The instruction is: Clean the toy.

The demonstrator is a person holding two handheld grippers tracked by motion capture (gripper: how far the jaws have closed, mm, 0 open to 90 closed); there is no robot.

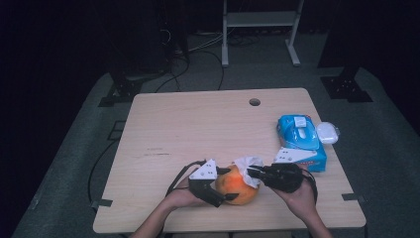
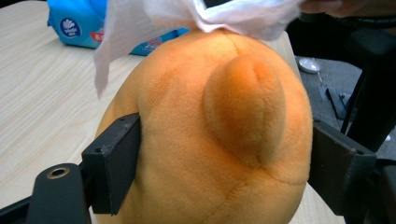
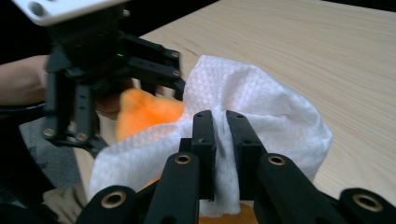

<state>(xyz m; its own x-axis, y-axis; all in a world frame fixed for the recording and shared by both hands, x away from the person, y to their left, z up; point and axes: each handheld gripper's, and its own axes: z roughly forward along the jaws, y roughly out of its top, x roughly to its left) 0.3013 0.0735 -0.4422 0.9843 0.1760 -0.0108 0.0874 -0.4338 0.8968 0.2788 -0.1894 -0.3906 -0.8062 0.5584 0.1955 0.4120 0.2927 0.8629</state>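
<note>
Holding the orange plush (image 1: 236, 185) at the near edge of the table (image 1: 198, 124), I had my left gripper (image 1: 217, 184) clamped on it, one jaw pressed into each side of its soft body. In the left gripper view the plush (image 2: 210, 140) bulged between the two jaws, a rounded nub standing out on its front.

My right gripper (image 1: 251, 172) came in from the right with its jaws pinched on a white tissue (image 1: 247, 166), which lay against the top of the plush. In the right gripper view the tissue (image 3: 261, 102) was bunched between the nearly closed jaws and draped over the orange plush (image 3: 144, 114), with the left gripper (image 3: 116, 88) just behind it. In the left gripper view the tissue (image 2: 196, 18) hung down over the crown of the plush.

To the right, near the table's edge, lay a blue tissue pack (image 1: 301, 141), well apart from the plush; a grey plate of my right gripper overlapped its near corner in the high view. I could not tell how full it was. A small white thing (image 1: 328, 133) sat just beside the pack on its right. A round hole (image 1: 254, 102) marked the far side of the table. Nothing stood between the grippers and the plush.
</note>
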